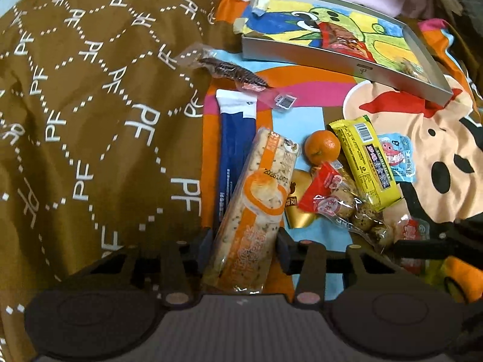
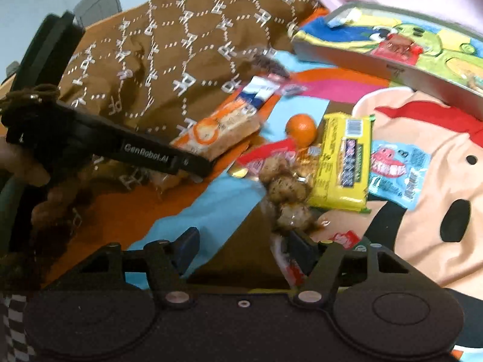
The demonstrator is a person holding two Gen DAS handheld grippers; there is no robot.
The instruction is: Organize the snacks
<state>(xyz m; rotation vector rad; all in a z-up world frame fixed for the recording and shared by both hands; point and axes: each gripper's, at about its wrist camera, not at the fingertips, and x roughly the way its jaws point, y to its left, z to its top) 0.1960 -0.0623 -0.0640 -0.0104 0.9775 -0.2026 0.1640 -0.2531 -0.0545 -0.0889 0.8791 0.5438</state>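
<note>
Left wrist: left hand-held gripper (image 1: 243,242) angled down, clamping orange biscuit pack (image 1: 256,199).

Hidden or unclear, as I see it: long orange-and-white biscuit packet (image 1: 253,199), lower end behind my left gripper (image 1: 243,242); flat gold foil packet (image 1: 297,208), mostly buried under red wrappers; clear bag of brown speckled eggs (image 2: 286,193), motion-blurred; shallow grey cardboard tray (image 1: 341,60), far corner cut off; all package print illegible.
</note>
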